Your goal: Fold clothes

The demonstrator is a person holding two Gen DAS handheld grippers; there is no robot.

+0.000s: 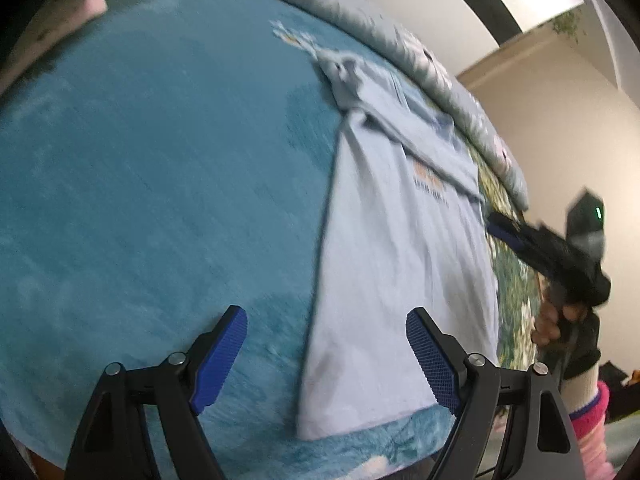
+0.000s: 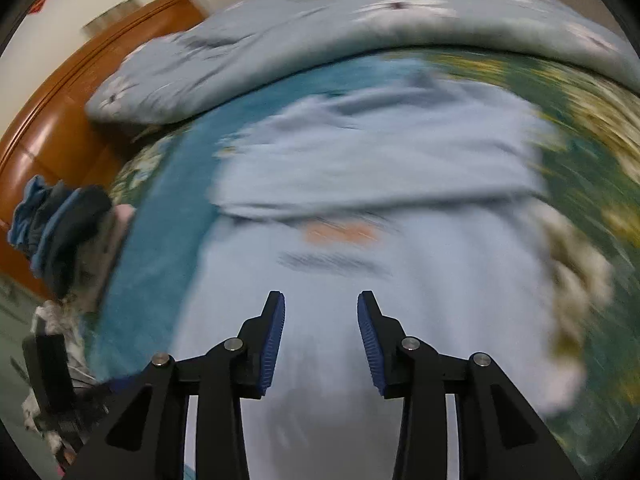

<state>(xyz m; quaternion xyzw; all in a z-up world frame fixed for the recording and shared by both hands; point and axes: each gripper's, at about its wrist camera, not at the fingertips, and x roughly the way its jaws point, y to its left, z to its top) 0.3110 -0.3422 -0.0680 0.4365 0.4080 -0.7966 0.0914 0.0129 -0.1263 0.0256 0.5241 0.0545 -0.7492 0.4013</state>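
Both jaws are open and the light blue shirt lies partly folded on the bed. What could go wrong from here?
1. The light blue shirt has a sleeve folded over it; a careless grab by the left gripper may undo that fold.
2. The right gripper view is blurred by motion, so a fast grasp may pinch the blue bedcover too.

A pale blue shirt (image 1: 404, 264) lies flat on the teal bed cover (image 1: 160, 184), right of centre in the frame, its upper part folded over so that a blurred orange print shows beside the fold. The left gripper (image 1: 326, 354) fills the lower edge, its blue-padded jaws spread wide, one over the bare cover and one over the shirt's lower part. At the right edge, the right gripper (image 1: 498, 226) reaches toward the shirt's side. A grey quilt (image 1: 400, 44) lies bunched along the upper right.
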